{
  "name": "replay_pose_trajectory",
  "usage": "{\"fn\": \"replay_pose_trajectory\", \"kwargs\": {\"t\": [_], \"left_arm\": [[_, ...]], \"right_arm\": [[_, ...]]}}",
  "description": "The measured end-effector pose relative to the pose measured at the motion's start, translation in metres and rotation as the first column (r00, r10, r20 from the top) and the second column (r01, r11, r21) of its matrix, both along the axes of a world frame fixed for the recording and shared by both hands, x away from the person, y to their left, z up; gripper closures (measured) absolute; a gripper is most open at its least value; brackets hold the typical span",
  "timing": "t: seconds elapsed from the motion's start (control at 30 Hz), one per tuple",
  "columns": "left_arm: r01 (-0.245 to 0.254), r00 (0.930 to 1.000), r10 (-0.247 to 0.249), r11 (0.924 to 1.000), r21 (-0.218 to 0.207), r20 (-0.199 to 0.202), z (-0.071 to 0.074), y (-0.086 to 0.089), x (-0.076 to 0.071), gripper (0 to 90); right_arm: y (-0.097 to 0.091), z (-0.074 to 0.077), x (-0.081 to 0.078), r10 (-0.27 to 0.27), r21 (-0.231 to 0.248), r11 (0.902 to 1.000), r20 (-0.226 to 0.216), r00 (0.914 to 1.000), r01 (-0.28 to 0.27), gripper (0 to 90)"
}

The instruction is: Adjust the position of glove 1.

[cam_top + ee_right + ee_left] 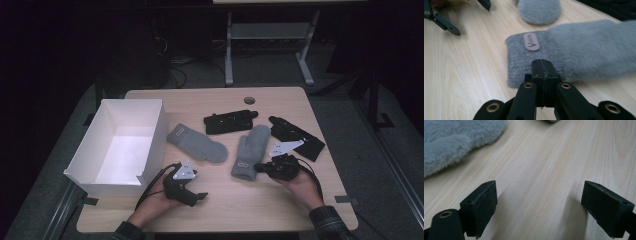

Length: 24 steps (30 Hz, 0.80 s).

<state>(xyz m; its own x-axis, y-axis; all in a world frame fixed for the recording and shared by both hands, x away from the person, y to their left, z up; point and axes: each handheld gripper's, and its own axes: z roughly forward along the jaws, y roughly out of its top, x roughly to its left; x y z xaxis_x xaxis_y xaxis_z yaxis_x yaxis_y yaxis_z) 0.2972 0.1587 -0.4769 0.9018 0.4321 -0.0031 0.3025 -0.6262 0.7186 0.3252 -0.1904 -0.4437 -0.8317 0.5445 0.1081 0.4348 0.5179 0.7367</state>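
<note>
Centre-right of the high view: right gripper [260, 167], jaws closed and empty, touches the grey mitten's [248, 150] cuff; it should open before gripping.

Pale wood-grain surface [280, 205]. Two fuzzy grey mittens [196, 142] [251, 150], the second with a pinkish-beige label patch [531, 41]. Two black gloves [230, 121] [296, 136]. White box [152, 145] at left edge. Black tongs [201, 196] [259, 167].

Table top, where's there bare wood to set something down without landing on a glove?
Free: the near strip of the table between the left gripper and right gripper, and the far edge beyond the black gloves. Crowded: the middle, where the grey mittens lie beside the white box.
</note>
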Motion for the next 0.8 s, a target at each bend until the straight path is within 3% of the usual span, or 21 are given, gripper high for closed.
{"fn": "replay_pose_trajectory", "kwargs": {"t": [0.23,0.4,0.57,0.8], "left_arm": [[0.001,1.0000,-0.001,1.0000,0.006,0.002,0.000,0.000,0.000,12.7],[0.001,1.0000,-0.001,1.0000,0.004,-0.002,0.000,0.000,0.000,12.7],[-0.001,1.0000,0.001,1.0000,0.001,-0.006,0.000,0.000,0.000,12.7],[0.000,1.0000,0.000,1.0000,0.001,-0.005,0.000,0.000,0.000,12.7]], "right_arm": [[0.012,0.007,0.003,0.014,-0.019,0.9997,0.016,0.9998,-0.014,90.0],[0.012,0.016,0.024,-0.032,0.003,0.9995,0.047,0.9984,0.032,90.0],[0.014,0.010,0.040,-0.051,-0.003,0.9987,0.036,0.9981,0.051,90.0],[0.021,-0.003,0.040,-0.032,-0.038,0.9988,-0.017,0.9993,0.032,90.0]]}}
